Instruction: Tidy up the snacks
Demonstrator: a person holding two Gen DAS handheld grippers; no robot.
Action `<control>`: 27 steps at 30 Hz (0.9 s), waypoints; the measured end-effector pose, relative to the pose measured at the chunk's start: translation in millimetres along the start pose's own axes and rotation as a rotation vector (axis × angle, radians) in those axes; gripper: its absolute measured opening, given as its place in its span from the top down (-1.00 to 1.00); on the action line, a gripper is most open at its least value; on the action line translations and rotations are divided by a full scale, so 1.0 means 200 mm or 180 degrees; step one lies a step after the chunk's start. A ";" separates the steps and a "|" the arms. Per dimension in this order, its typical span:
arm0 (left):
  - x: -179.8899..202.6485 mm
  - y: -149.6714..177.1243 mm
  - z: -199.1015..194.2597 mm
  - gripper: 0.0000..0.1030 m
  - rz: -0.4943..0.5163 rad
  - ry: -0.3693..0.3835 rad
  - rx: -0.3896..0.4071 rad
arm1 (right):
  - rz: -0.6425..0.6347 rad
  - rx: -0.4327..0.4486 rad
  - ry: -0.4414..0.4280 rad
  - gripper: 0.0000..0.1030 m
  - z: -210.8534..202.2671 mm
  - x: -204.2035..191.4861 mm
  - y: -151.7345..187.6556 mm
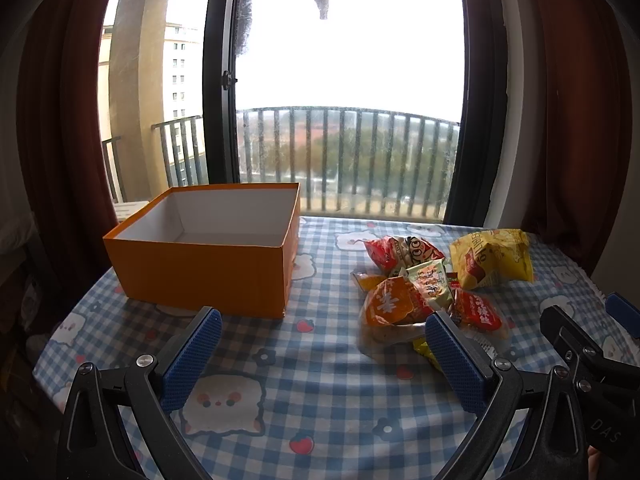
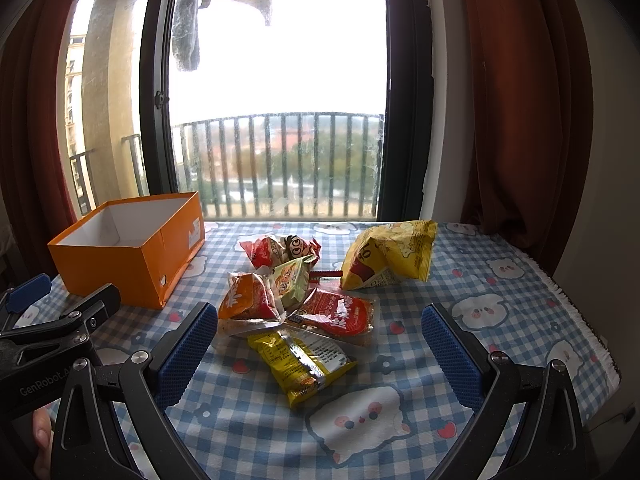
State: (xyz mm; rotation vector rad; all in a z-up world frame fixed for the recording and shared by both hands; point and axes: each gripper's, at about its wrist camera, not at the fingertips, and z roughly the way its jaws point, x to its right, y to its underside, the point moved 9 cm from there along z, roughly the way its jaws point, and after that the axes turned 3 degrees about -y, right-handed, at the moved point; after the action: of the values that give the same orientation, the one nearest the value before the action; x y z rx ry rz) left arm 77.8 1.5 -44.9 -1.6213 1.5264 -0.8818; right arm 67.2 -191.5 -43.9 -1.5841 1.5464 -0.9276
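An open orange box (image 1: 208,276) with a white, empty inside stands at the table's back left; it also shows in the right wrist view (image 2: 120,268). A pile of snack packets (image 2: 296,300) lies right of it: a big yellow bag (image 2: 390,256), a red-and-white packet (image 2: 280,250), an orange packet (image 2: 248,300), a green one (image 2: 294,282), a flat red one (image 2: 340,314) and a yellow bar packet (image 2: 304,364) nearest me. The pile also shows in the left wrist view (image 1: 432,292). My left gripper (image 1: 320,360) is open and empty above the cloth. My right gripper (image 2: 316,356) is open, with the yellow bar packet between its fingers.
The table wears a blue checked cloth (image 2: 480,320) with cartoon prints. A window with a balcony railing (image 2: 280,160) is behind the table, red curtains (image 2: 520,100) at both sides. The table's right edge (image 2: 592,320) is fringed.
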 end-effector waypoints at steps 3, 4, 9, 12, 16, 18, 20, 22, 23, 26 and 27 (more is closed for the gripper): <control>0.00 0.00 0.00 -0.99 -0.0003 0.0002 -0.0001 | 0.0000 -0.0001 0.0000 -1.00 0.00 0.00 0.00; 0.00 0.00 0.00 -0.99 -0.0002 0.0003 -0.0001 | 0.0000 0.0000 -0.0004 -1.00 0.00 0.00 0.00; 0.00 0.00 0.00 -0.99 0.0000 0.0004 0.0001 | 0.0003 -0.0003 0.0001 -1.00 0.00 0.00 0.00; 0.01 0.01 0.00 -0.99 0.0006 0.0002 -0.0008 | 0.0004 -0.0004 0.0001 -1.00 0.01 0.00 0.00; 0.02 0.02 0.00 -0.99 0.0005 0.0001 -0.0014 | -0.0002 -0.0005 -0.0001 -1.00 0.01 0.00 0.00; 0.02 0.02 0.00 -0.99 0.0008 -0.0001 -0.0021 | -0.0004 -0.0005 0.0003 -1.00 0.01 0.00 0.00; 0.02 0.03 -0.01 -0.99 0.0008 0.0008 -0.0026 | 0.0008 -0.0009 0.0005 -1.00 0.01 0.01 0.00; 0.03 0.03 -0.01 -0.99 0.0009 0.0010 -0.0025 | 0.0021 -0.0016 -0.0001 -1.00 0.00 0.01 0.02; 0.03 0.03 -0.01 -0.99 0.0006 0.0012 -0.0032 | 0.0024 -0.0017 0.0000 -1.00 0.00 0.02 0.02; 0.03 0.04 0.00 -0.99 0.0005 0.0014 -0.0049 | 0.0030 -0.0026 0.0007 -1.00 0.01 0.03 0.03; 0.04 0.05 0.01 -0.99 0.0008 0.0016 -0.0070 | 0.0033 -0.0034 0.0012 -1.00 0.01 0.03 0.04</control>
State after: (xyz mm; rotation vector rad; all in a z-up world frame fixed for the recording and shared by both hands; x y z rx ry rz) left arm 74.7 -5.8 -54.9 -1.6336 1.5461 -0.8713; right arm 65.8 -197.3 -51.7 -1.5810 1.5632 -0.9188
